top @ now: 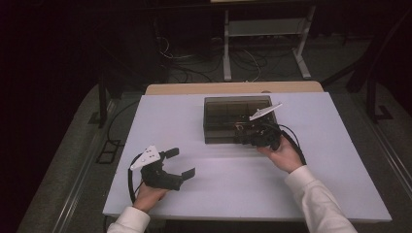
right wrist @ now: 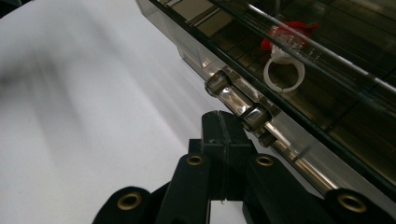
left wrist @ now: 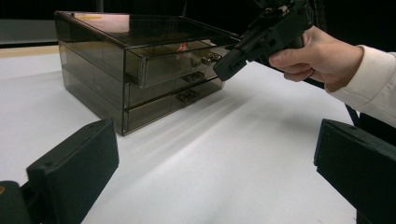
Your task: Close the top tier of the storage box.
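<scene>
While the left gripper sits at the lower left of the high view, its two black jaws stand wide apart with nothing between them, hovering over bare white table. Grey three-cornered plate on top, cable looping back toward the sleeve.

Centre of the high view, slightly toward the top: smoked-transparent drawer box, dark grey-brown plastic, flat clear top. In the left gripper view it fills the upper left and shows three stacked drawers, each with a small clear bar handle on its front. Top drawer stands out a little from the box front. See-through walls, so contents show: a ring with a white band and a red top lies inside the top drawer, upper right of the right gripper view.

Right of centre in the high view, the right gripper is at the box's front edge, hand wrapped around its body. Its jaws are fully closed, pads pressed flat together with nothing gripped. In the right gripper view the closed tips sit just beside the top drawer handle, right under the near end of the bar; cannot tell whether they touch it. Left gripper view shows the same tips at top-drawer height.
</scene>
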Available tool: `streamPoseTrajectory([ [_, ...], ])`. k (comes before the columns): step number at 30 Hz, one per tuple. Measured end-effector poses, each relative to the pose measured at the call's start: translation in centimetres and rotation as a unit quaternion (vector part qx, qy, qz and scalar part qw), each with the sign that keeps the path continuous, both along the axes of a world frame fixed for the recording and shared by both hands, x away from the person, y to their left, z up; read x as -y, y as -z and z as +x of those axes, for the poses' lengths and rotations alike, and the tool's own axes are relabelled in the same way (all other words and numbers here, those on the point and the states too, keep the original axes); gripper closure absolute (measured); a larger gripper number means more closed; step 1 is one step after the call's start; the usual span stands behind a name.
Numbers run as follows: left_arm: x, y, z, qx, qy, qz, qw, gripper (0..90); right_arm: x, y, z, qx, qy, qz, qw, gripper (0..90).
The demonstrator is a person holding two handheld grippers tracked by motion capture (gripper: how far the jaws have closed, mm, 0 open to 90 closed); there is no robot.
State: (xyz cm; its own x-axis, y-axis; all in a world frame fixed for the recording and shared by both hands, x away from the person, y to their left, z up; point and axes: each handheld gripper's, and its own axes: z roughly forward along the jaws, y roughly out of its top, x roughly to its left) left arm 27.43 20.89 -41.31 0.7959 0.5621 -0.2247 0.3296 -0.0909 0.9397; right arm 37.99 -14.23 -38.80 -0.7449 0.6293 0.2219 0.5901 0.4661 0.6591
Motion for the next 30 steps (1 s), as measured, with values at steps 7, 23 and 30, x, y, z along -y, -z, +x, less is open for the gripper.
streamPoseTrajectory([
  [7,0.0,0.0,0.0,0.0,0.0,0.001,1.0,0.0,0.0,0.2,0.3,0.0,0.003,0.005,1.0,89.3],
  [23,0.0,0.0,0.0,0.0,-0.001,-0.001,1.0,0.0,-0.1,0.5,1.1,0.003,0.022,0.017,0.9996,89.2],
  [30,0.0,0.0,0.0,0.001,0.0,0.0,1.0,0.0,0.1,0.5,1.4,0.005,0.029,0.021,0.9993,89.2],
])
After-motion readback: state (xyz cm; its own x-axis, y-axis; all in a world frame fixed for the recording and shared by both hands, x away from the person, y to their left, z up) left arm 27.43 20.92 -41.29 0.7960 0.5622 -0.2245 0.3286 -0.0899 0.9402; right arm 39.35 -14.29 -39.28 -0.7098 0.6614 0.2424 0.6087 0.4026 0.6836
